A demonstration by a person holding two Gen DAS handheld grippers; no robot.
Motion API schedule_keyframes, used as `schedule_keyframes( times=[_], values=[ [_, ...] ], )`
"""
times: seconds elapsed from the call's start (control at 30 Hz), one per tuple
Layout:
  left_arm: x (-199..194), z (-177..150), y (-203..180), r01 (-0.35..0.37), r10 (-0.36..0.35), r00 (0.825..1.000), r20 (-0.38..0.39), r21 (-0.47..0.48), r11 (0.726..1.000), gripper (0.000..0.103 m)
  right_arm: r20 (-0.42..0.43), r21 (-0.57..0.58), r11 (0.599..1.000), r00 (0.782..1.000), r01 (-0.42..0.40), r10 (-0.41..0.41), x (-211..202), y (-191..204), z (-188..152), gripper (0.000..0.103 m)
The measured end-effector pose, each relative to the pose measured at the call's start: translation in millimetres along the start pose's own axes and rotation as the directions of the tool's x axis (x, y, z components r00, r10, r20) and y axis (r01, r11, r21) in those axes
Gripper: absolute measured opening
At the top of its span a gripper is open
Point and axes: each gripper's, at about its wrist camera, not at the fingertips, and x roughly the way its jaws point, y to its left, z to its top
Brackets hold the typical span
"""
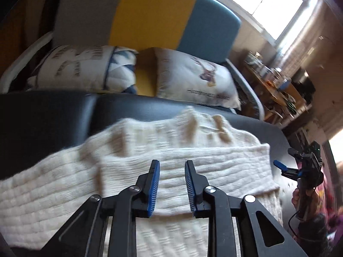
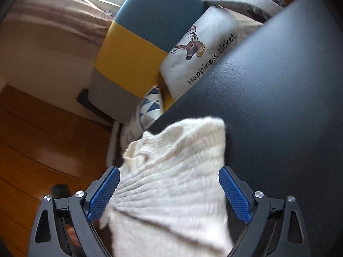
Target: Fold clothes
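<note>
A cream knitted sweater (image 1: pixel 171 167) lies partly folded on a dark leather surface (image 1: pixel 53 115). My left gripper (image 1: pixel 172 163) hovers just over the sweater's folded edge, its jaws open a small way, with nothing between them. My right gripper (image 2: pixel 169 173) is wide open, and a hanging fold of the sweater (image 2: pixel 171 182) lies between its blue pads (image 2: pixel 233 190) without being pinched. The right gripper also shows in the left wrist view (image 1: pixel 300 167), off the sweater's right edge.
Behind the dark surface (image 2: pixel 278 107) stands a grey, yellow and teal sofa (image 1: pixel 150 12) with a deer-print pillow (image 2: pixel 199 49) and a patterned pillow (image 1: pixel 85 68). A cluttered side table (image 1: pixel 274 85) stands at the right under a window. Wooden floor (image 2: pixel 32 139) lies to the left.
</note>
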Motion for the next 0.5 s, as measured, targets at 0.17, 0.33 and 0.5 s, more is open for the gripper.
schedule_keyframes(
  times=[0.17, 0.33, 0.5],
  values=[
    [51, 6, -90, 0.076, -0.051, 0.992, -0.118, 0.214, 0.974, 0.029, -0.083, 0.029, 0.994, 0.991, -0.106, 0.108, -4, -3, -20, 0.096],
    [82, -9, -103, 0.0, 0.034, 0.985, -0.17, 0.196, 0.981, 0.029, -0.142, 0.052, 0.998, 0.989, -0.03, 0.037, 10, -14, -30, 0.096],
    [98, -26, -64, -0.059, 0.073, 0.981, -0.179, 0.081, 0.995, 0.028, -0.145, 0.004, 1.0, 0.989, 0.015, -0.014, 12, -10, -36, 0.091]
  ],
)
